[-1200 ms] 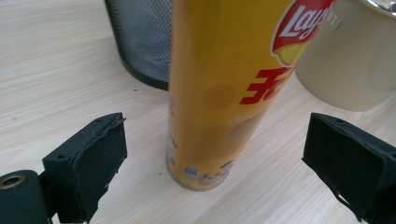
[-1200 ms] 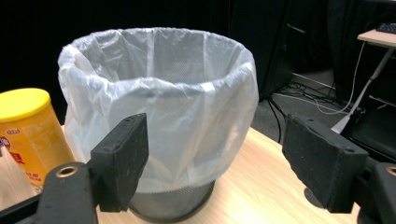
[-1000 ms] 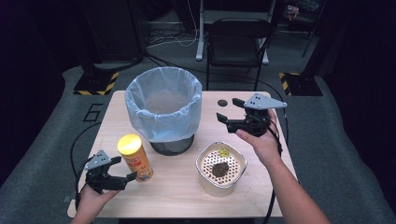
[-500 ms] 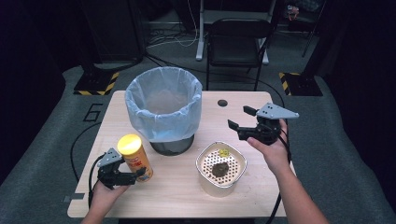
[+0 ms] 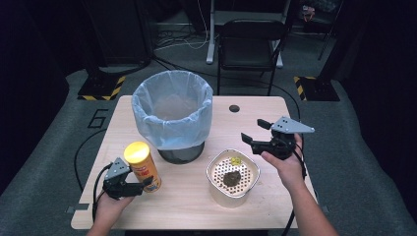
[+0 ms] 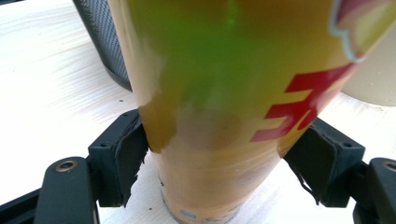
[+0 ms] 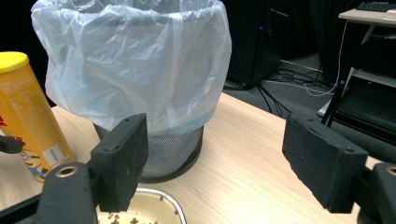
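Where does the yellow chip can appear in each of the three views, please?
High view: yellow chip can at lower left, upright beside the bin.
Left gripper view: it spans the middle, clamped between the jaws.
Right gripper view: far left edge.
Shared landmark: the mesh bin with its plastic liner.

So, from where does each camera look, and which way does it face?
High view: above the person's side, looking forward and down on the table; both forearms, left gripper and right gripper show.
Left gripper view: on the left gripper, facing the yellow can; its jaws have just closed on it.
Right gripper view: on the right gripper, facing the lined bin; its jaws are open.
Shared: all three show can and bin.
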A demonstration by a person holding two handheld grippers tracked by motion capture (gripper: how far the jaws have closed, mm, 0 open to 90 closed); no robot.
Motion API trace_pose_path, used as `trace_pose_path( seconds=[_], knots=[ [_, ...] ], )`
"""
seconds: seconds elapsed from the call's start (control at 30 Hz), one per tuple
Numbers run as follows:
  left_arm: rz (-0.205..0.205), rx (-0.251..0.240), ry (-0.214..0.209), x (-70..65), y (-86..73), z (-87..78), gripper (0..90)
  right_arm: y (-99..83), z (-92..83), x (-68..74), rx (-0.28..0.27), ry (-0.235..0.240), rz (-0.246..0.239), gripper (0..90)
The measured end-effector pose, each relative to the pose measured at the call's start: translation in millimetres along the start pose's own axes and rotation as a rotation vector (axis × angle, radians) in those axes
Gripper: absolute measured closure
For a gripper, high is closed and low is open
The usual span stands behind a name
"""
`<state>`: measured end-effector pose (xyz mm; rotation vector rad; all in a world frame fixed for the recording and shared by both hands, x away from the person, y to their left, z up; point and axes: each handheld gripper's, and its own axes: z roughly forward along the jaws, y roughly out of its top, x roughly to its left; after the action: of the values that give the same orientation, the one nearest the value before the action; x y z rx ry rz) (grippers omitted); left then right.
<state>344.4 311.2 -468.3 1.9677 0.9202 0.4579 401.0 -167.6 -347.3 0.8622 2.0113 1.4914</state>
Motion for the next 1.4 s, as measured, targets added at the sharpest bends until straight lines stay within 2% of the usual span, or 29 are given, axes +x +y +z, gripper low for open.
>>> trace_pose_path(
  seconds=[0.23,0.3,0.37,0.4,0.47,0.57,0.67,0.7,0.73,0.77,0.87,0.9,0.93,1.03,1.13,1.2,1.3,1.4],
  knots=[
    [0.007,-0.027,-0.007,-1.9,4.5,-5.0,23.9,-13.7,-7.0,-1.8,0.005,-0.022,0.035,22.4],
    [-0.006,-0.03,-0.01,-3.4,9.2,-11.2,23.9,-17.1,-10.6,-1.8,-0.003,-0.036,0.046,22.6],
    [0.003,-0.026,-0.01,-3.3,11.7,-14.6,23.9,-18.7,-12.6,-1.7,-0.003,-0.042,0.043,22.6],
    [-0.016,-0.028,-0.01,-3.1,14.8,-18.0,23.9,-21.6,-15.7,-2.0,0.004,-0.054,0.036,22.7],
    [-0.014,-0.029,-0.011,-1.7,16.7,-19.9,23.9,-22.7,-17.1,-2.2,0.007,-0.062,0.037,22.7],
    [-0.035,-0.038,-0.008,0.0,23.3,-27.2,24.0,-25.0,-19.1,-3.5,0.011,-0.092,0.027,22.7],
    [-0.032,-0.045,-0.032,1.9,36.1,-39.7,24.0,-28.3,-20.9,-1.9,0.009,-0.113,0.008,22.9],
    [-0.032,-0.045,-0.032,1.9,36.1,-39.7,23.9,-28.3,-20.9,-1.9,0.009,-0.113,0.008,22.9],
    [-0.024,-0.042,-0.035,2.2,44.7,-47.1,23.9,-31.6,-21.1,-0.7,0.01,-0.129,0.002,23.0],
    [-0.024,-0.042,-0.035,2.2,44.7,-47.1,24.0,-31.6,-21.1,-0.7,0.01,-0.129,0.002,23.0],
    [-0.015,-0.037,-0.049,4.4,62.4,-60.5,24.0,-38.0,-20.7,-0.7,0.017,-0.136,0.017,23.4],
    [-0.015,-0.037,-0.049,4.4,62.4,-60.5,24.0,-38.0,-20.7,-0.7,0.017,-0.136,0.017,23.4],
    [-0.019,-0.041,-0.055,4.1,70.6,-65.9,23.9,-39.4,-18.8,-2.1,0.036,-0.13,0.012,23.4],
    [-0.023,-0.046,-0.066,3.7,77.5,-69.7,23.9,-40.9,-17.9,-3.2,0.053,-0.133,0.013,23.5],
    [-0.016,-0.034,-0.079,1.7,91.8,-76.8,23.9,-46.9,-16.8,-6.5,0.063,-0.134,0.037,23.5],
    [-0.013,-0.033,-0.079,0.4,95.5,-78.6,24.0,-51.8,-15.9,-6.9,0.076,-0.131,0.044,23.5],
    [0.014,-0.043,-0.077,-5.4,110.3,-87.2,24.0,-58.0,-15.8,-7.0,0.104,-0.123,0.036,23.5],
    [0.022,-0.048,-0.085,-9.5,120.7,-93.4,23.9,-61.2,-19.2,-8.0,0.102,-0.129,0.047,23.6]
  ],
)
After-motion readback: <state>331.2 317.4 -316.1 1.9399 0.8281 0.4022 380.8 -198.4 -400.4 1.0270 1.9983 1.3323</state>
